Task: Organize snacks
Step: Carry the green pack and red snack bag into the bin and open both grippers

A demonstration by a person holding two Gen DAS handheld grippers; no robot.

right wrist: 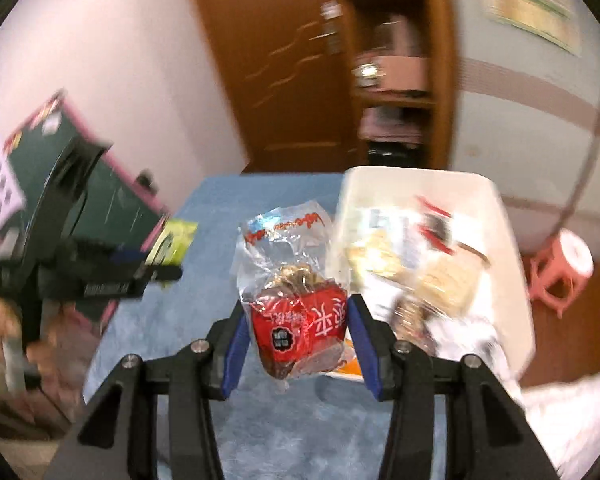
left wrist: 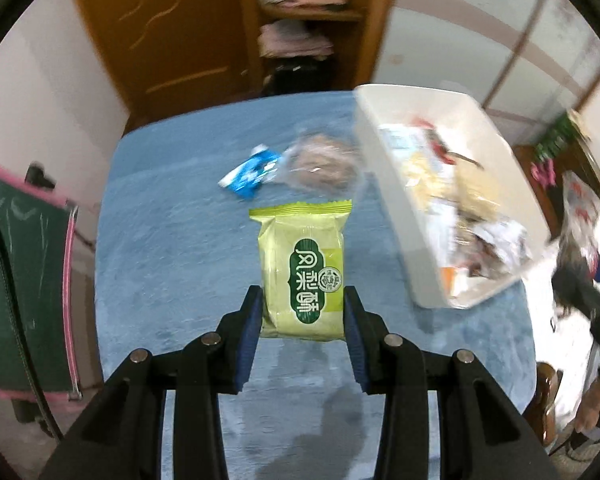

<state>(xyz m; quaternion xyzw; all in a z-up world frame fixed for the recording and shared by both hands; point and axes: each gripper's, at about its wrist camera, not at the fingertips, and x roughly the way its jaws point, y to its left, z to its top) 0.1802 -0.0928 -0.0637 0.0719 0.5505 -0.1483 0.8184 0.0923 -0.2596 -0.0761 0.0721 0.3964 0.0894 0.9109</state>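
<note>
My left gripper (left wrist: 303,300) is shut on a green pineapple-cake packet (left wrist: 302,268) and holds it above the blue table (left wrist: 171,248). It shows from the side in the right wrist view (right wrist: 155,264), with the green packet (right wrist: 175,240) in it. My right gripper (right wrist: 297,320) is shut on a red snack packet (right wrist: 300,328), held above the table beside the white bin (right wrist: 512,264). The white bin (left wrist: 384,164) holds several snacks. A blue wrapper (left wrist: 247,174) and a clear bag of brown snacks (left wrist: 324,160) lie on the table left of the bin.
A wooden door and shelf unit (left wrist: 300,32) stand behind the table. A green board with a pink frame (left wrist: 23,272) leans at the left. A pink stool (right wrist: 560,272) stands on the floor at the right. Another clear bag (right wrist: 283,236) lies beyond the red packet.
</note>
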